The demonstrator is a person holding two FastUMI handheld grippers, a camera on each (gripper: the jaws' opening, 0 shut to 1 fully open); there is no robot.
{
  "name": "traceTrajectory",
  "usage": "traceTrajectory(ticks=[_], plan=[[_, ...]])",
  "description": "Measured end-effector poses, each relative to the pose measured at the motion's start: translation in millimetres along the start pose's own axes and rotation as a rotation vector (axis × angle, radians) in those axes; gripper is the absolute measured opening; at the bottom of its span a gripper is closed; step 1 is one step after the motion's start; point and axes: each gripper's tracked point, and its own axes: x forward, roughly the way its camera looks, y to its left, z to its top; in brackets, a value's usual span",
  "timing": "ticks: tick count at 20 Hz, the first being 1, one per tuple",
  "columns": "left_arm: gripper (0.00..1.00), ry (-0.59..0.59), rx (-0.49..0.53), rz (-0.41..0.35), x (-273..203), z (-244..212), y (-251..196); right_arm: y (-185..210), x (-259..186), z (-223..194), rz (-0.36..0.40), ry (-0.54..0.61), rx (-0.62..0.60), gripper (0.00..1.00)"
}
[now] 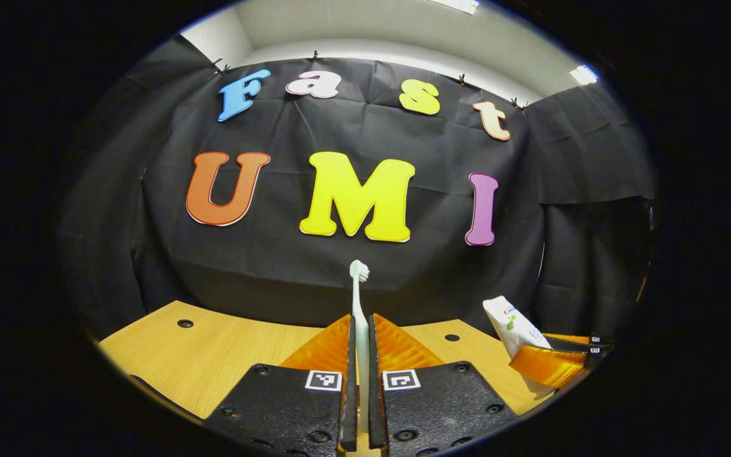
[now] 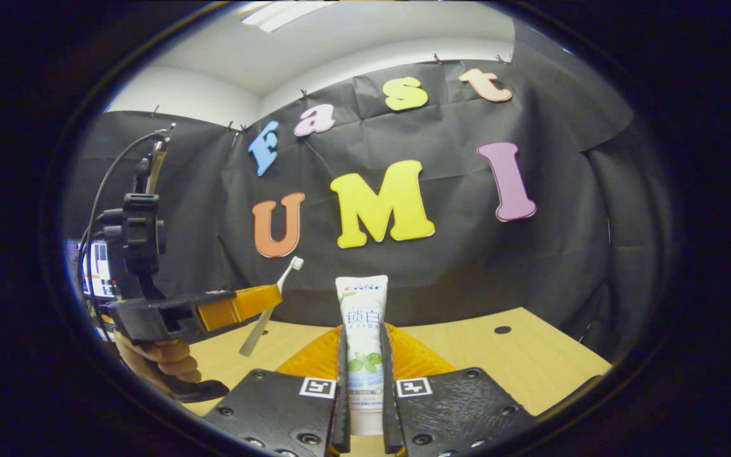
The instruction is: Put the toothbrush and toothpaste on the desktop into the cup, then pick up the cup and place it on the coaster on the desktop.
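A pale toothbrush (image 1: 359,298) stands upright between the fingers of my left gripper (image 1: 359,330), which is shut on its handle, bristles up. My right gripper (image 2: 363,346) is shut on a white toothpaste tube (image 2: 362,324), held upright above the wooden desktop (image 2: 518,355). In the left gripper view the right gripper (image 1: 562,355) shows at the lower right with the toothpaste tube (image 1: 511,324) in it. In the right gripper view the left gripper (image 2: 264,298) is off to the left, held by a hand (image 2: 162,358), with the toothbrush (image 2: 273,304) tilted in it.
The wooden desktop (image 1: 213,355) has round holes (image 1: 184,324) in it and ends at the black cloth wall. A cable (image 2: 105,190) runs up from the left gripper's mount. A screen (image 2: 96,270) glows at the far left.
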Motion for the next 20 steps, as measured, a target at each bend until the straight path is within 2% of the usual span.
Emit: traceTrajectory(ticks=[4,8,12,17,20], plan=[[0.10,0.010,-0.002,-0.003,29,-6,6,3,54,16,0.036,-0.042,-0.046,0.20],[0.10,0.021,-0.024,-0.047,43,-26,9,-4,96,-4,0.057,-0.014,-0.057,0.20],[0.10,0.041,-0.004,-0.062,48,-49,9,-10,110,-29,0.087,0.001,-0.042,0.20],[0.10,0.044,0.116,-0.029,51,-64,-1,-16,121,-56,0.060,0.022,-0.057,0.20],[0.10,0.030,0.140,-0.040,54,-69,-4,-17,125,-63,0.044,0.024,-0.095,0.20]])
